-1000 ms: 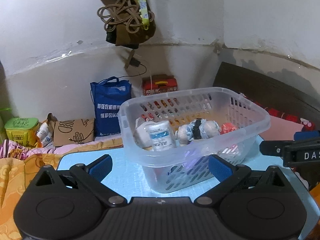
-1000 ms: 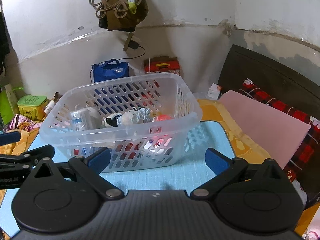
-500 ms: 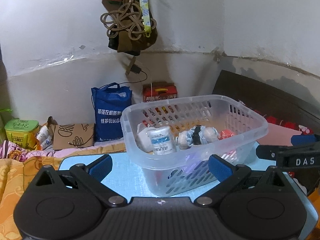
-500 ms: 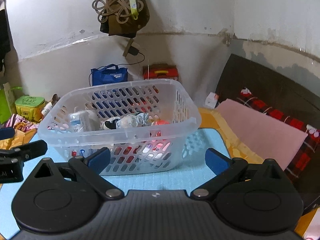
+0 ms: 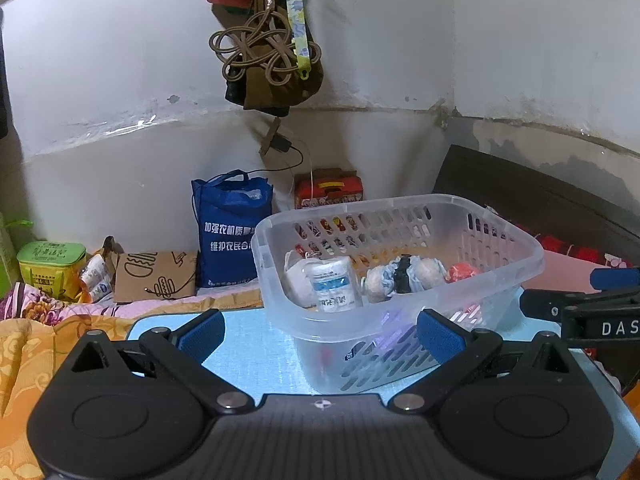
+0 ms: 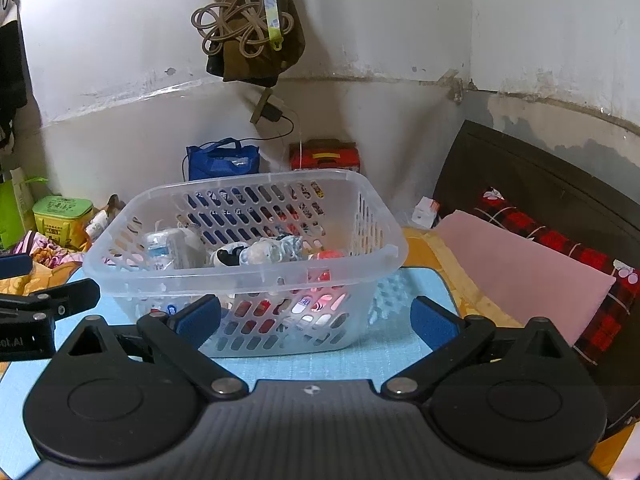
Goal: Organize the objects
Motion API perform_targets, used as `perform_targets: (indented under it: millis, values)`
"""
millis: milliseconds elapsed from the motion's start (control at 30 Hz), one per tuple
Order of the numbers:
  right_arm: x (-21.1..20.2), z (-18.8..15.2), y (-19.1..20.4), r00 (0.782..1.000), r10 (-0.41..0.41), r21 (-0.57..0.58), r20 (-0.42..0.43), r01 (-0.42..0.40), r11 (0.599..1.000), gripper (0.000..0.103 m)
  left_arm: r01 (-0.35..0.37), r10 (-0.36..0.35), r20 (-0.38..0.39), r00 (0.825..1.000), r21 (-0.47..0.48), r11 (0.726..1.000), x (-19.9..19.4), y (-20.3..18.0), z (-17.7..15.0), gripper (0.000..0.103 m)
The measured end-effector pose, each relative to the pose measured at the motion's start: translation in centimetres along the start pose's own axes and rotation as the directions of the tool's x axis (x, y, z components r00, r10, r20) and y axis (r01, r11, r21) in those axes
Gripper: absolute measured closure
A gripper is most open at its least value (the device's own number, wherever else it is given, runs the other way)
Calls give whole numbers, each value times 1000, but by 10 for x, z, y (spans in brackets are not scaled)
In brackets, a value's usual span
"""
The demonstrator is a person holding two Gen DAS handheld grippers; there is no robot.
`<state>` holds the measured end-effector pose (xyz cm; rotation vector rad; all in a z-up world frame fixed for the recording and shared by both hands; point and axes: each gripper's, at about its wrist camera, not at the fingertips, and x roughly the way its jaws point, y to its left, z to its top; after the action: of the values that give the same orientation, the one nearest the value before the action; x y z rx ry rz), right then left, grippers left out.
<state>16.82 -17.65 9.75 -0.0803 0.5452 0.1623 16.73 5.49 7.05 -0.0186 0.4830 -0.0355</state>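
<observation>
A clear plastic basket [image 5: 400, 320] is being shown sitting on the light blue surface [image 5: 256, 352], right of center in the left wrist view and left of center in the right wrist view [image 6: 240, 280]. Inside it, a white bottle with a blue label [image 5: 334, 284], a bundled grey-and-black thing [image 5: 404, 274] and a small red item [image 5: 460, 272] are being kept along the bottom.

The left gripper [image 5: 320, 332] is being held low in the frame with its jaws spread wide apart, nothing being gripped; the basket's near corner is being framed between the blue pads [image 5: 202, 334]. Same deal with the right gripper [image 6: 316, 318]: jaws wide apart, nothing between them, basket just beyond.

Further back, a blue tote bag [image 5: 230, 232] and a red box [image 5: 328, 192] are being propped against the wall, with a green tin [image 5: 52, 264] at the left edge.
</observation>
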Motion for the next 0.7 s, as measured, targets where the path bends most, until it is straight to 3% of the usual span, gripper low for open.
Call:
perform_targets:
  millis: [700]
  values:
    - [0, -8, 0, 1000, -5, -20, 18, 5, 1000, 0, 18, -18, 0, 1000, 19, 1000, 1, -6, -2, 0]
